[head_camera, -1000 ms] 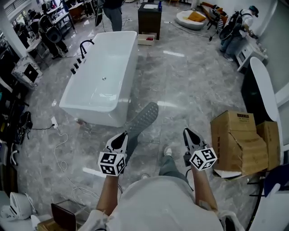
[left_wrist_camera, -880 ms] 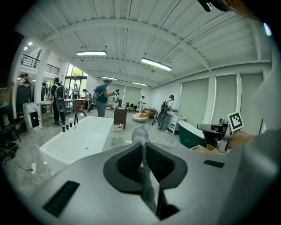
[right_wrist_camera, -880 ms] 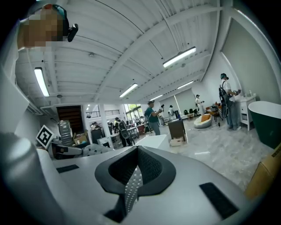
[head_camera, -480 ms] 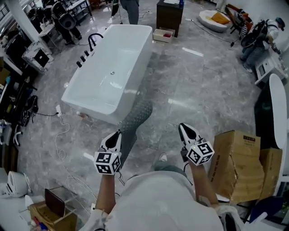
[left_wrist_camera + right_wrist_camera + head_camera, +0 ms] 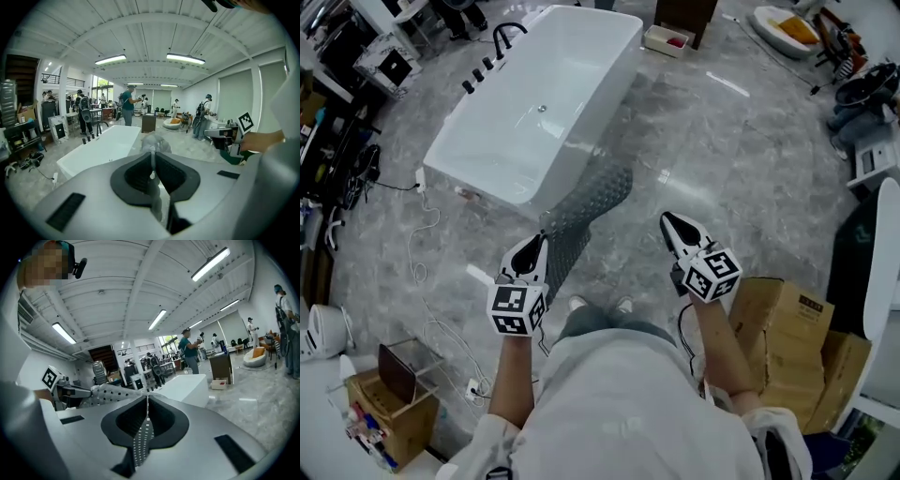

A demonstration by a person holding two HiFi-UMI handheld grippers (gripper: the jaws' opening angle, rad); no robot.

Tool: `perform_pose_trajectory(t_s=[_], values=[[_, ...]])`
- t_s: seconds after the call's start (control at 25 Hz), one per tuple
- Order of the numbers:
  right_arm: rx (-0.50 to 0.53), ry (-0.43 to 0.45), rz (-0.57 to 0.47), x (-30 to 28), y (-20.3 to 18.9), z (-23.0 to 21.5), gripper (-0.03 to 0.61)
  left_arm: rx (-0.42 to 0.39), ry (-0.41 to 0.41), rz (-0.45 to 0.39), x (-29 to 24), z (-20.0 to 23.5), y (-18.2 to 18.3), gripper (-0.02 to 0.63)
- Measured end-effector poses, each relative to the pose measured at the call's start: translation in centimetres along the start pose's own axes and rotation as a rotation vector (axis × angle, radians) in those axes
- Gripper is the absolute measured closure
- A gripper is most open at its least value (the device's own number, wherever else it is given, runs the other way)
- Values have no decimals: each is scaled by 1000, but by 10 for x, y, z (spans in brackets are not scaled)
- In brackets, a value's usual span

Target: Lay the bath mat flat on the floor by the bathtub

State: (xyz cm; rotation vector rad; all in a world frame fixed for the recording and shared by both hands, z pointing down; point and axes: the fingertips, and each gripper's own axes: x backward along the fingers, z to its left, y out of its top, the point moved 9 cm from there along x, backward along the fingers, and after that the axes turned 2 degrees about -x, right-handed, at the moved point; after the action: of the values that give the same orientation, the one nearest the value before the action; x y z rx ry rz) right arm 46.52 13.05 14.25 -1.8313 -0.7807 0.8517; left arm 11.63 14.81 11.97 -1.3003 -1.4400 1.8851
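Observation:
A grey perforated bath mat (image 5: 586, 206) hangs above the marble floor beside the near end of the white bathtub (image 5: 534, 112). My left gripper (image 5: 534, 246) is shut on one part of its edge. In the left gripper view the mat (image 5: 152, 140) bunches beyond the closed jaws (image 5: 152, 157), with the bathtub (image 5: 101, 150) ahead to the left. My right gripper (image 5: 670, 223) is shut on another part. In the right gripper view a dotted strip of mat (image 5: 140, 441) is pinched in the jaws (image 5: 147, 404) and runs left toward the other gripper.
Cardboard boxes (image 5: 787, 328) stand close behind my right arm. A white cable (image 5: 422, 281) trails over the floor left of me, near a box of supplies (image 5: 389, 412). A dark cabinet (image 5: 149, 123) and several people stand beyond the tub. My feet (image 5: 595, 305) are just below the mat.
Both grippers have carried the mat across the floor toward the bathtub, which now sits nearer. The boxes have slid from my right to behind my right arm.

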Motion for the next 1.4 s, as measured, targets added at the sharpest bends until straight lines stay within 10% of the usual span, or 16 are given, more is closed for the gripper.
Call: perform_pose_trajectory(t_s=[0.24, 0.48, 0.72, 1.08, 1.4], values=[[56, 88, 84, -67, 3, -14, 529, -14, -26, 17, -25, 15, -10, 571], [225, 266, 269, -143, -2, 6, 332, -10, -75, 48, -45, 43, -27, 570], [388, 558, 439, -231, -22, 35, 260, -50, -107, 79, -51, 73, -46, 569], [710, 985, 690, -339, -61, 94, 216, -62, -41, 141, -59, 117, -77, 569], [771, 1225, 817, -407, -118, 98, 284, -13, 31, 200, -88, 145, -97, 569]])
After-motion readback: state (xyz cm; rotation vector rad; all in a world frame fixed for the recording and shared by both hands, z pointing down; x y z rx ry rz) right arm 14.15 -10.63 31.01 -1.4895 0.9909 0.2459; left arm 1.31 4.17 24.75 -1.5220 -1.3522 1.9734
